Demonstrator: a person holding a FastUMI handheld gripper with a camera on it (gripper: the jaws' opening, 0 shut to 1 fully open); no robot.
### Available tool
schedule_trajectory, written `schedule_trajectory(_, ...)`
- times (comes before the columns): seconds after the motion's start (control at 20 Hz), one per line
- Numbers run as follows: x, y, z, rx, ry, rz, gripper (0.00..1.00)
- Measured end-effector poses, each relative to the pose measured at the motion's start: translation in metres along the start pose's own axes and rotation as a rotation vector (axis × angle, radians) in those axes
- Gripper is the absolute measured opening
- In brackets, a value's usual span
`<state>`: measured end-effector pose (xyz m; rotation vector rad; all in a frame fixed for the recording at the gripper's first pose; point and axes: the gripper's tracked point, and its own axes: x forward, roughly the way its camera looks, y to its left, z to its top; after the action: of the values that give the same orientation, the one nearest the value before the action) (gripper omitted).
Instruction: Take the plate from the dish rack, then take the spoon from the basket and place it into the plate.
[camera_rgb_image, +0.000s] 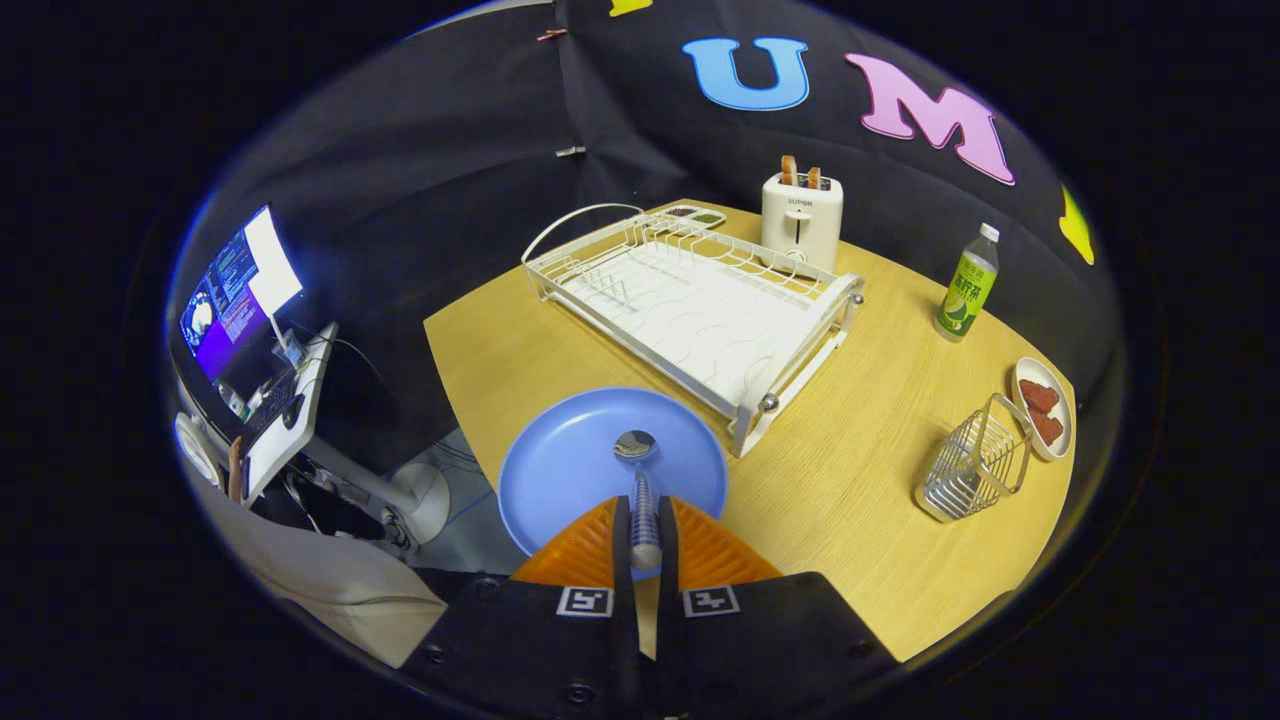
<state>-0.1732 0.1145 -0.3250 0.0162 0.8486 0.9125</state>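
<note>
my fingers (645, 535) clench the spoon (640, 480) handle, bowl at 12 o'clock over the blue plate (560, 470); only releasing remains.

Item count, table (880, 520):

- Plate (570, 470): one, near edge.
- Spoon (640, 480): one, its bowl over the plate and its handle clamped between both fingers of the tongs (645, 530).
- Dish rack (700, 310): one.
- Wire basket (975, 465): one, to the right.
- Toaster (800, 220): one, far side, with two slices of toast (800, 172).
- Bottle (967, 285): one.
- Small dish (1045, 405): one, far right, holding red food pieces.
- Small tray (693, 214): one, behind the rack.
</note>
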Motion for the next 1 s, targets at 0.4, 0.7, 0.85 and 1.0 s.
schedule_trajectory(0.4,0.026,0.014,0.000,-0.031,0.009,0.044,0.11)
schedule_trajectory(0.7,0.035,0.012,-0.023,-0.099,0.071,0.035,0.16)
schedule_trajectory(0.85,0.039,0.008,-0.024,-0.092,0.070,0.021,0.30)
schedule_trajectory(1.0,0.043,0.006,-0.025,-0.077,0.079,0.018,0.77)
